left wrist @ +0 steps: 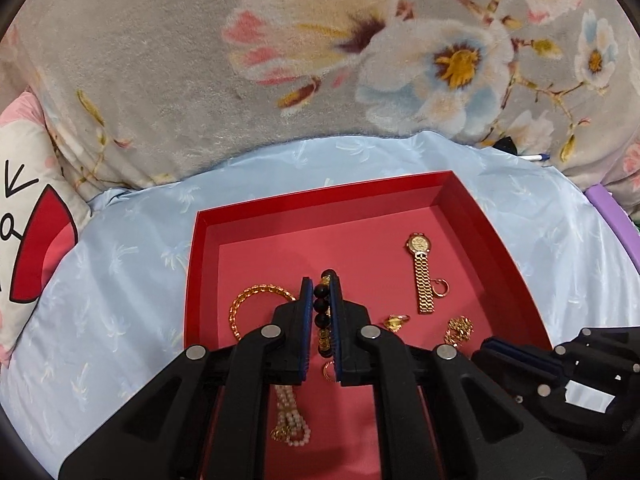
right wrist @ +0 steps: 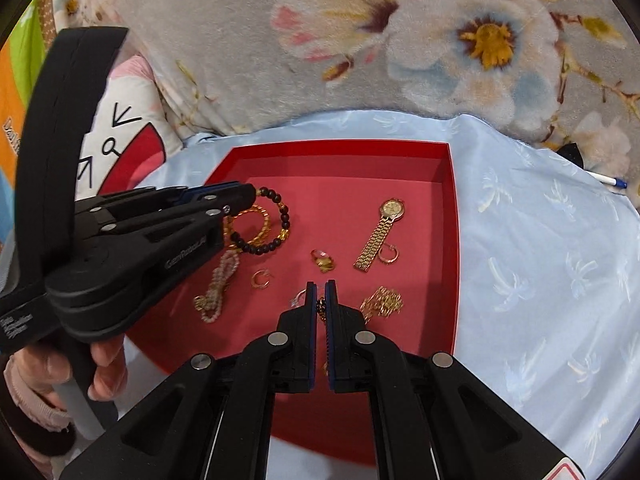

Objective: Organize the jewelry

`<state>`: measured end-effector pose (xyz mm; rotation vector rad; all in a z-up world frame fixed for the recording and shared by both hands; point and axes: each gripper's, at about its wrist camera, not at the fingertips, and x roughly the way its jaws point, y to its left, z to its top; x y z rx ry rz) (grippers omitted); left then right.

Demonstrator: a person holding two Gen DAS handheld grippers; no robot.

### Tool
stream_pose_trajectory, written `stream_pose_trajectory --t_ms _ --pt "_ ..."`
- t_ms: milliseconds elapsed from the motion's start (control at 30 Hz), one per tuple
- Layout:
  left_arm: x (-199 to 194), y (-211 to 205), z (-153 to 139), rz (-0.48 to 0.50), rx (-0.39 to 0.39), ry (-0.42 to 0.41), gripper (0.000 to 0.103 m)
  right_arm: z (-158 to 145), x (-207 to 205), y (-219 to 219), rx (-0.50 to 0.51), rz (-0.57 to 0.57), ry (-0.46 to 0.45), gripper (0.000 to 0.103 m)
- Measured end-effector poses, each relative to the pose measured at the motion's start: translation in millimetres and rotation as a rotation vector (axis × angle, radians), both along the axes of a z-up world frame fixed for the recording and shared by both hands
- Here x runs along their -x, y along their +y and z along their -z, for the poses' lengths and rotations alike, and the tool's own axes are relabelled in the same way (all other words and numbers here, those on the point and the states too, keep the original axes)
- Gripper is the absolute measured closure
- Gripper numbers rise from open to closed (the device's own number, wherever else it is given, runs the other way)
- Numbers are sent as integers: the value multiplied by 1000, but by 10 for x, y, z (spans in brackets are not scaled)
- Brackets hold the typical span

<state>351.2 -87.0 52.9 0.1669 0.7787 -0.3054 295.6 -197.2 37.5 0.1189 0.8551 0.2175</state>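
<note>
Red cardboard forms the tray (right wrist: pixel 450 240), which sits on a pale blue cloth (right wrist: pixel 540 260); all the jewelry lies on the tray floor.

Your left gripper (left wrist: pixel 321 322) is clamped on the black bead bracelet (right wrist: pixel 266 222): in the left wrist view the beads sit pinched between the two pads, and in the right wrist view the rest of the loop hangs out at 3 o'clock from the fingertips, over a gold chain bracelet (left wrist: pixel 256 304).

Your right gripper (right wrist: pixel 321 300) stands at a narrow gap with a small dark-and-gold piece (right wrist: pixel 321 307) between its pads. Whether the pads actually grip it cannot be told.

Positions in the right wrist view, taken from the tray centre:
- Gold watch (right wrist: pixel 380 236) at 2 o'clock, a hoop earring (right wrist: pixel 388 255) touching its strap.
- Gold ring (right wrist: pixel 322 261) near centre.
- Pearl strand (right wrist: pixel 218 288) at 8 o'clock.
- Second hoop earring (right wrist: pixel 261 279) at 7 o'clock.
- Tangled gold chain (right wrist: pixel 382 300) at 5 o'clock.

A floral blanket (right wrist: pixel 240 40) lies beyond the tray at 12 o'clock.
</note>
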Motion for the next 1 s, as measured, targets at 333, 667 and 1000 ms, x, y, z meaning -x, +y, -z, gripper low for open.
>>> stream_pose_trajectory --t_ms 333,667,1000 --pt "122 208 8 -74 24 -60 53 -18 -413 -44 -23 34 -32 94" --pt "318 450 -40 -79 74 -58 51 -207 -218 -88 -41 37 -107 87" --pt "622 550 -47 -75 67 -62 46 -273 193 -79 -9 47 -144 73"
